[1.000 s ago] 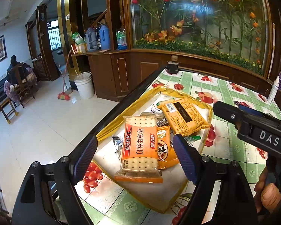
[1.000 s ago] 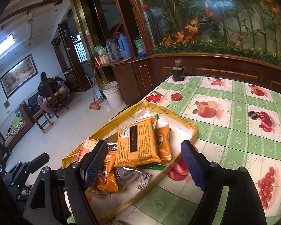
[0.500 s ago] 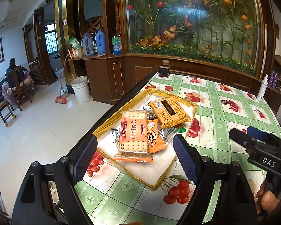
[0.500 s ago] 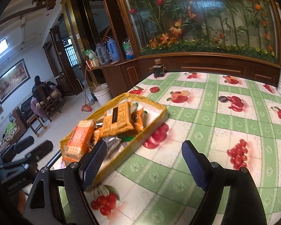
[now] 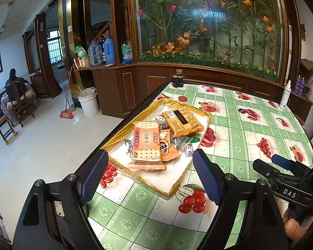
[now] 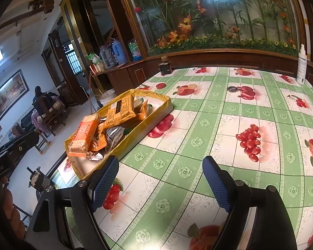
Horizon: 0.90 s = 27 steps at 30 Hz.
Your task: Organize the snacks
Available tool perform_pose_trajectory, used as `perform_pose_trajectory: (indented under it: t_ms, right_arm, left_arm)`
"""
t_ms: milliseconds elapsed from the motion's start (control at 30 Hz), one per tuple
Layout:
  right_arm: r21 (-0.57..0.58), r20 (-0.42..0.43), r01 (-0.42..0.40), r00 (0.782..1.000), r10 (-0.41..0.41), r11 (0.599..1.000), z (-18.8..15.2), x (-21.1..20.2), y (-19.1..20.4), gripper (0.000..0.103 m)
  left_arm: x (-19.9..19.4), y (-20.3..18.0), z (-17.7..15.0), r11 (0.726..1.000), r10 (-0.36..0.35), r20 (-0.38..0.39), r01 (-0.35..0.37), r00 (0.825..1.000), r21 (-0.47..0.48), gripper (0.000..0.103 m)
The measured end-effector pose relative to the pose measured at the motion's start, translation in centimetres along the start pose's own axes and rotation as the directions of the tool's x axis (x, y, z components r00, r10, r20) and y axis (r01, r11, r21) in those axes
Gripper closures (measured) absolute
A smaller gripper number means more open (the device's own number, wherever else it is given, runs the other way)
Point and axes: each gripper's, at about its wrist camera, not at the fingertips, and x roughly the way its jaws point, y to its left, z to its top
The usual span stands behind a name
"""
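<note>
A gold-rimmed tray [image 5: 173,189] sits at the table's left edge, piled with snacks. An orange cracker pack [image 5: 146,143] lies on top nearest me, a small orange chip bag [image 5: 167,145] beside it, a brown-labelled orange pack [image 5: 182,120] farther back, and silver wrapped pieces [image 5: 184,141] underneath. My left gripper [image 5: 150,179] is open and empty, held back from the tray's near end. My right gripper [image 6: 162,185] is open and empty, to the right of the tray [image 6: 146,125], over bare tablecloth. The right gripper also shows in the left wrist view [image 5: 281,166].
The table has a green and white fruit-print cloth [image 6: 229,125]. A dark jar [image 5: 178,80] stands at its far edge and a white spray bottle [image 6: 302,64] at the far right. The table's left edge [image 5: 119,133] drops to a tiled floor with a bucket [image 5: 88,102] and broom.
Both grippers have pulled back from the tray, which now looks smaller and farther. The right gripper has swung right, so the tray sits at its left. Both stay open.
</note>
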Motion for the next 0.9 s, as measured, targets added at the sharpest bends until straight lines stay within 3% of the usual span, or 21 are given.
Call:
perform_pose_trajectory:
  t_ms: [900]
  right_arm:
    - [-0.047,-0.034,-0.006,0.999,0.004,0.999,-1.9,-0.3,1.6,0.019]
  left_arm:
    - [-1.6,1.0,-0.8,1.0,-0.001,0.002,0.001,1.0,-0.009,0.019]
